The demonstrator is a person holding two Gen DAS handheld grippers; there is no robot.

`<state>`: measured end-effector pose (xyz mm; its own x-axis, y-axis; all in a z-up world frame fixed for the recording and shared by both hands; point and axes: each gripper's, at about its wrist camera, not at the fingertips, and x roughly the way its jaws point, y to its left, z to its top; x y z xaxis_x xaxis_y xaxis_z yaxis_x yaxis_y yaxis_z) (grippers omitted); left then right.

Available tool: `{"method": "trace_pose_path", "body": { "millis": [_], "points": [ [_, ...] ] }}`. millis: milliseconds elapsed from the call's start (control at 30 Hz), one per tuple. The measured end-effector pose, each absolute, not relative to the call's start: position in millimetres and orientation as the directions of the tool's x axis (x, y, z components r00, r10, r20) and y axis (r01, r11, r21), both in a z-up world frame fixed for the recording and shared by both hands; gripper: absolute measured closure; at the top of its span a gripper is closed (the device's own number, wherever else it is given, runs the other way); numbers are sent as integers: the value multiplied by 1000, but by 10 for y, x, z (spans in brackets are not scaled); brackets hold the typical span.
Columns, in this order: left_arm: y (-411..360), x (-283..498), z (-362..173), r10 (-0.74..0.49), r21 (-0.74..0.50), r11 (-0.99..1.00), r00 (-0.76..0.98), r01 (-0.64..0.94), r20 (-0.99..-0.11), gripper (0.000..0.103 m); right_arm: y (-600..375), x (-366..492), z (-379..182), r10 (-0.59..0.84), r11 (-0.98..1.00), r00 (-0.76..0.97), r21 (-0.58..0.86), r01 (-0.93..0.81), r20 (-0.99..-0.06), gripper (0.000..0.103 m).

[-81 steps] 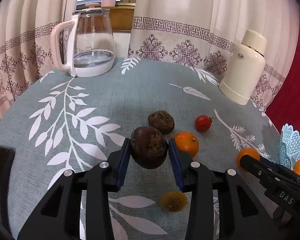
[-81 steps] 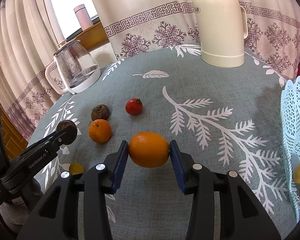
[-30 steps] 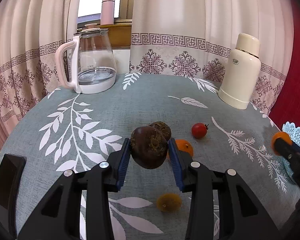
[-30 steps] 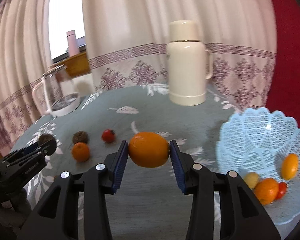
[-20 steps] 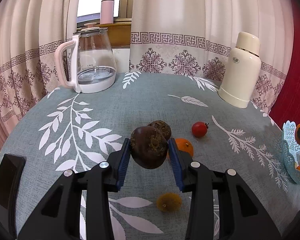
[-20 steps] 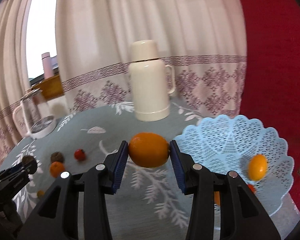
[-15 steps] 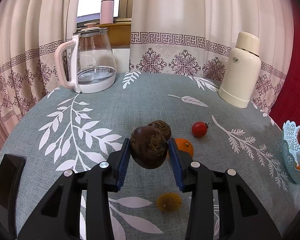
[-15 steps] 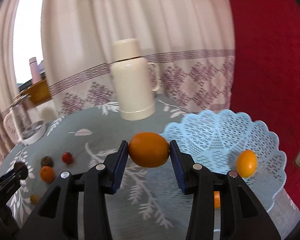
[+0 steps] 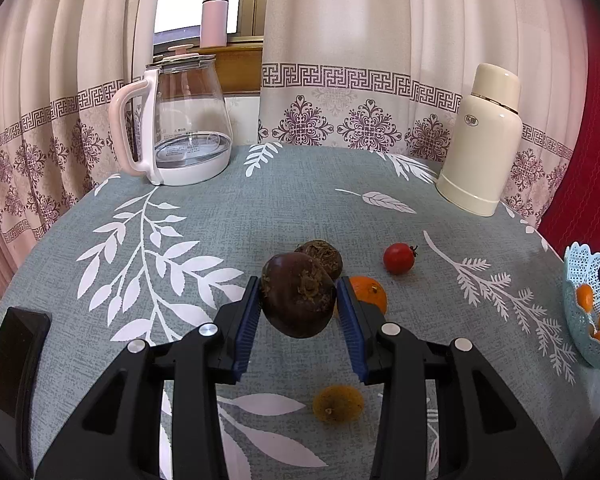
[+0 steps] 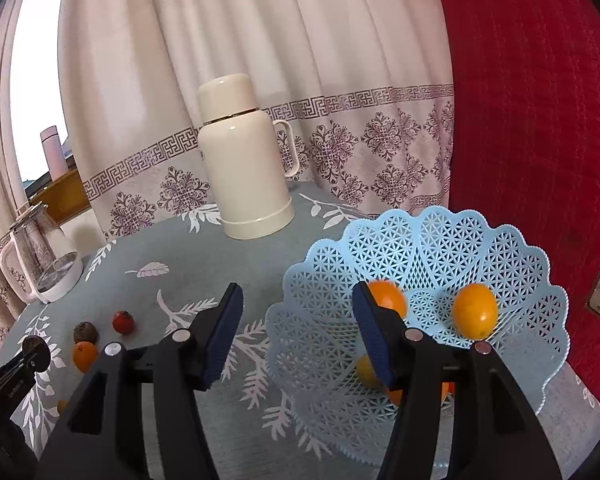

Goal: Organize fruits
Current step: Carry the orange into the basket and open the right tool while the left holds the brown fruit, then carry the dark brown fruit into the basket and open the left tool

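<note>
My left gripper (image 9: pixel 298 312) is shut on a dark purple passion fruit (image 9: pixel 298 300) and holds it above the table. Behind it on the cloth lie a second brown passion fruit (image 9: pixel 324 256), an orange (image 9: pixel 366 298), a red tomato (image 9: pixel 398 258) and a small yellow fruit (image 9: pixel 338 402). My right gripper (image 10: pixel 298 334) is open and empty, at the left rim of the light blue lattice basket (image 10: pixel 440 248). A blurred orange (image 10: pixel 386 300) is in the basket just past the right finger, beside another orange (image 10: pixel 474 312); more fruit lies lower down.
A cream thermos (image 9: pixel 484 140) stands at the back right and a glass kettle (image 9: pixel 180 124) at the back left. A dark phone (image 9: pixel 12 356) lies at the left table edge. Curtains hang behind; a red surface (image 10: pixel 540 120) is right of the basket.
My right gripper carried its orange over the basket, opened and let it go; the orange is now in the basket. My left gripper has held still with the passion fruit.
</note>
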<state>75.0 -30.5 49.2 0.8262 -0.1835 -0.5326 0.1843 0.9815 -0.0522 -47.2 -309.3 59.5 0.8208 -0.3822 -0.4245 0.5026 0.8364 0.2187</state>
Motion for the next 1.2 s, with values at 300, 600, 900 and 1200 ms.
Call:
{"method": "trace_pose_path", "body": {
  "millis": [300,600,900,1200],
  "points": [
    [-318,734,517,-165,-52,985,828,163,-535,63,-3005,-460,611,-364,857,837,205,473,-409,46],
    [-633,345,775,-277,-93,959,814,268,-511,63,-3159,-763,879,-376,848,863,250,467,-337,44],
    [-1311,27,779,-449,-153,884,712,441,-540,63,-3670,-1244,1029,-501,788,814,234,569,-294,43],
    [-2035,-151,857,-558,-153,800,626,580,-544,63,-3998,-1376,857,-587,712,753,252,655,-298,40]
  ]
}}
